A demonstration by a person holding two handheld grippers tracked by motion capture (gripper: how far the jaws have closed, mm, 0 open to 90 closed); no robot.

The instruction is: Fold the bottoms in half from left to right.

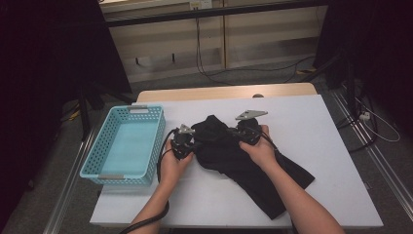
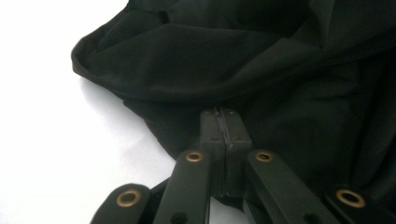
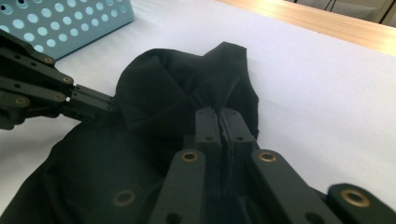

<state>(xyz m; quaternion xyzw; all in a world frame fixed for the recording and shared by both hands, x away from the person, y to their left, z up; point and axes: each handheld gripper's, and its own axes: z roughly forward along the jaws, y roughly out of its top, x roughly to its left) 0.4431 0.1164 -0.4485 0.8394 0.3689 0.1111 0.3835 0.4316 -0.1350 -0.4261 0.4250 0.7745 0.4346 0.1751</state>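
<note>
The black garment [image 1: 243,158] lies crumpled near the middle of the white tabletop [image 1: 321,126], and one long part of it runs toward the near right corner, ending close to the near edge. Its bunched upper part is between my two hands. My left gripper [image 1: 191,141] is at the left side of this bunch; in the left gripper view its jaws are pressed together and a fold of the dark cloth [image 2: 261,70] is pinched between them. My right gripper [image 1: 242,132] is at the right side of the bunch, and in the right gripper view its jaws are also clenched on the fabric [image 3: 187,93], with the left gripper's jaws reaching into the cloth from the left. A light blue basket [image 1: 100,163] stands at the left edge of the tabletop, just beside my left hand [image 1: 173,163].
</note>
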